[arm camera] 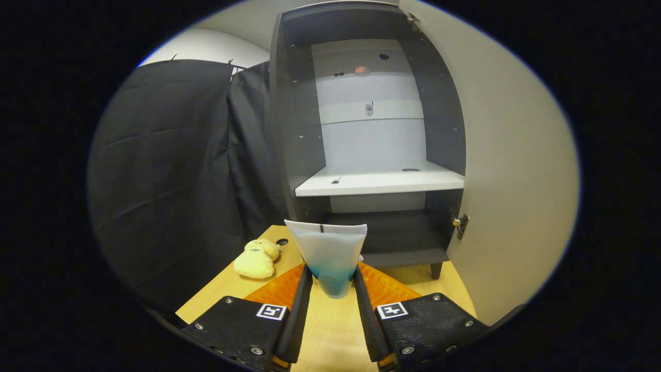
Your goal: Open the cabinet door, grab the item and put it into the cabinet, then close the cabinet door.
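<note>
The gripper (333, 281) clamped a tube (328, 253) between both fingers, long axis upright, cap down, flat crimped end up. Ahead, the cabinet (372, 129) stood with its door (511, 170) open. A plush toy (256, 259) lay near the table's (330, 330) left edge.

Colours ahead of my claw

I see a white tube (330, 258) fading to blue, a pale yellow plush toy (256, 259), a dark grey cabinet (297, 129) with white shelf (379, 182), light wood table (330, 330).
</note>
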